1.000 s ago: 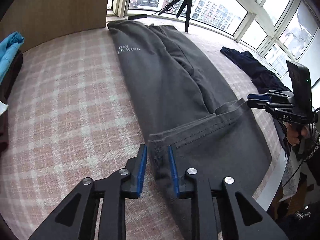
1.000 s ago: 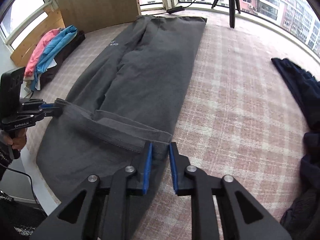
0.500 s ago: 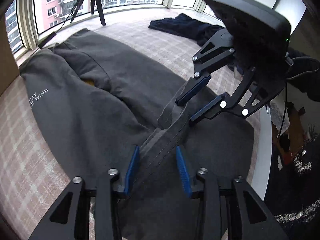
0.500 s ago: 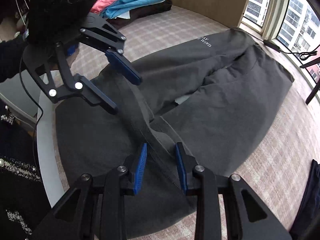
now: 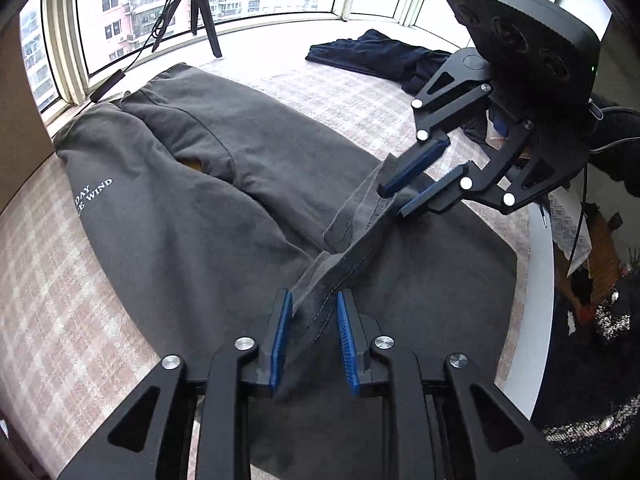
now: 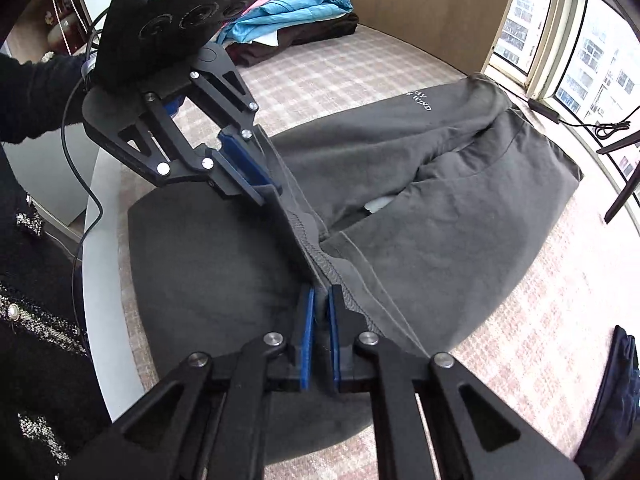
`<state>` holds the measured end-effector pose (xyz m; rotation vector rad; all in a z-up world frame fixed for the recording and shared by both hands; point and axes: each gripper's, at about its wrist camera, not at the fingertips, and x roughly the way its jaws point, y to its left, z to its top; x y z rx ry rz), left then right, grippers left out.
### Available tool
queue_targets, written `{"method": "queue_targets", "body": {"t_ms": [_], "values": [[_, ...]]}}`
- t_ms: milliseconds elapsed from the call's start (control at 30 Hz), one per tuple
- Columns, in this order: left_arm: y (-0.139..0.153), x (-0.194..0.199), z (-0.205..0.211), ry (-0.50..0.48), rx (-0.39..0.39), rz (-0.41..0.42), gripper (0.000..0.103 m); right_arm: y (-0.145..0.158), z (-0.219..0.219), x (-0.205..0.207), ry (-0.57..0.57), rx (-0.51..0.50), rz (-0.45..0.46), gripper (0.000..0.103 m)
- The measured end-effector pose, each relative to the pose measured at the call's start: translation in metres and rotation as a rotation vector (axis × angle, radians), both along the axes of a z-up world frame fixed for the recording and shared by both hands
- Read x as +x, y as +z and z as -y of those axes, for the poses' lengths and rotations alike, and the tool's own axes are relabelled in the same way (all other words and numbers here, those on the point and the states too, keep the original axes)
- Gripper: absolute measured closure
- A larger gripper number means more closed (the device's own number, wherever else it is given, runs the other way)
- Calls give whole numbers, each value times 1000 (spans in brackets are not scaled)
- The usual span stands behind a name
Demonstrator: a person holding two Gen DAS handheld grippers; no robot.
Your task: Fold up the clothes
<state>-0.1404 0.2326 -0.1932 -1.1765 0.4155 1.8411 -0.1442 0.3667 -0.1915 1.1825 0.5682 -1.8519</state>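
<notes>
Grey sweatpants (image 5: 180, 216) with white lettering lie along the plaid bedcover (image 5: 60, 280); they show again in the right wrist view (image 6: 440, 240). Their hem band (image 5: 360, 248) is raised off the bed and stretched as a narrow strip between the two grippers. My left gripper (image 5: 313, 296) has one end of the hem bunched between its blue pads, and its jaws are opening slightly. Seen from the right, the left gripper (image 6: 269, 196) still clamps the cloth. My right gripper (image 6: 320, 292) pinches the other end, jaws closing on it; it also appears opposite (image 5: 394, 202).
A dark blue garment (image 5: 380, 56) lies on the bed by the windows. Folded pink, blue and brown clothes (image 6: 296, 4) are stacked near a wooden board (image 6: 420, 12). A tripod (image 5: 200, 12) stands at the window. The bed's white edge (image 5: 540, 280) runs beside the person's dark sleeve (image 6: 36, 96).
A second ago the grippers held the hem spread wide at its two corners. They have rolled and come towards each other, lifting the hem into a taut strip. The right jaws have narrowed.
</notes>
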Motion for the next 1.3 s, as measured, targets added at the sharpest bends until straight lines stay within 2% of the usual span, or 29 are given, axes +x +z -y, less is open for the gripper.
{"method": "queue_targets", "body": {"t_ms": [33, 167, 300, 333, 367, 400, 433, 467, 567, 633, 667, 700, 767, 800, 900, 967, 1000, 1100, 1167, 1200, 1233, 1300], "values": [[-3, 1, -4, -17, -8, -5, 79, -2, 1, -2, 1, 4, 8, 79], [-12, 5, -21, -84, -39, -26, 78, -17, 6, -6, 19, 13, 52, 79], [-10, 6, -22, -89, -31, -34, 79, -22, 5, -10, 21, 6, 65, 79], [-9, 6, -21, -88, -28, -38, 81, -22, 5, -11, 21, 0, 66, 79], [-9, 6, -21, -89, -25, -43, 88, -20, 4, -11, 21, -9, 60, 80], [-7, 8, -21, -93, -17, -50, 94, -20, 4, -11, 24, -19, 59, 86], [-5, 11, -19, -98, -8, -59, 96, -19, 4, -11, 30, -29, 68, 96], [-3, 14, -19, -107, 1, -66, 99, -19, 5, -9, 34, -28, 62, 97], [4, 24, -15, -131, 19, -87, 99, -16, 5, -3, 36, -30, 35, 98], [9, 29, -13, -107, 3, -139, 99, -12, 3, 2, 34, -37, 21, 98], [8, 32, -11, -74, -25, -182, 92, -8, 1, 4, 32, -42, 13, 98], [8, 34, -8, -38, -58, -225, 78, -6, 0, 7, 26, -32, -18, 98], [5, 23, 1, 84, -149, -276, 61, -3, -5, 8, -27, 37, -105, 86], [10, 19, 14, 132, -137, -276, 63, -2, -9, 6, -70, 73, -139, 76], [24, 11, 42, 209, -68, -231, 64, 10, -25, -1, -170, 13, -98, 76], [31, 20, 45, 158, 29, -156, 62, 17, -29, 6, -173, -71, -50, 76], [31, 24, 43, 126, 52, -133, 61, 19, -30, 13, -155, -122, -10, 76], [15, 26, 23, 72, -29, -124, 61, 8, -12, 11, -119, -182, 85, 76], [2, 22, 26, 141, -138, -139, 62, -13, -2, 8, -157, -66, 82, 76], [3, 17, 38, 184, -126, -108, 66, -14, -5, 6, -180, -57, 83, 80], [4, 14, 50, 228, -110, -80, 66, -12, -10, 3, -203, -68, 85, 80], [12, 15, 77, 305, -59, -69, 66, 8, -32, 5, -259, -179, 97, 80]]}}
